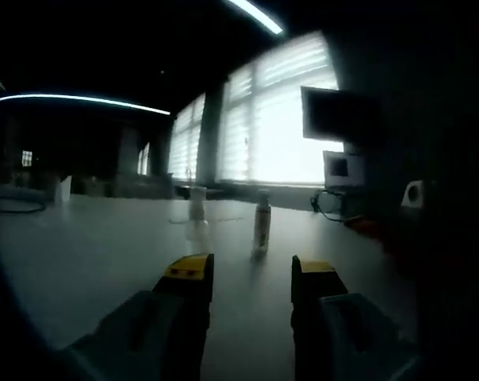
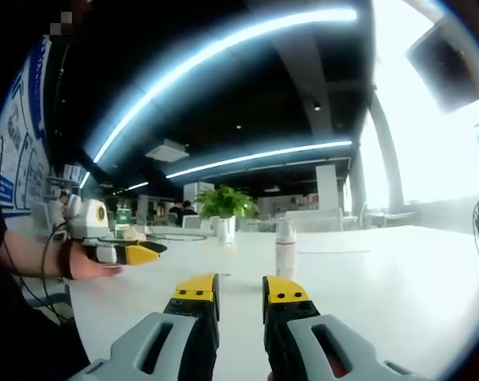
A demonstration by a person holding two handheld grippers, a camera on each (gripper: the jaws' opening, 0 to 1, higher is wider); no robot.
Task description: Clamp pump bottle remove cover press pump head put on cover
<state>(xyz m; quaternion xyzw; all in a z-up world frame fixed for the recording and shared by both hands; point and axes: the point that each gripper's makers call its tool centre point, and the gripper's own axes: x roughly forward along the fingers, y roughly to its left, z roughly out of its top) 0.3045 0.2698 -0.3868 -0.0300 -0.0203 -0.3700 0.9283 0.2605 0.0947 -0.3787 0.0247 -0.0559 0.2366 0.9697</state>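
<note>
A small pump bottle [image 1: 262, 223] with its cover on stands upright on the table, ahead of my left gripper [image 1: 251, 274] and slightly right of centre. That gripper's yellow-tipped jaws are open and nothing is between them. In the right gripper view the same bottle [image 2: 285, 248] is pale and stands on the white table just beyond my right gripper [image 2: 241, 292]. Its jaws are open by a narrow gap and hold nothing. The left gripper [image 2: 136, 254], held in a person's hand, comes in from the left at a distance from the bottle.
A pale upright object [image 1: 197, 211], too dim to identify, stands left of the bottle. A monitor [image 1: 339, 115] and cables [image 1: 331, 206] are at the table's far right. A potted plant [image 2: 224, 205] is at the back. The white table [image 2: 382, 278] spreads wide around the bottle.
</note>
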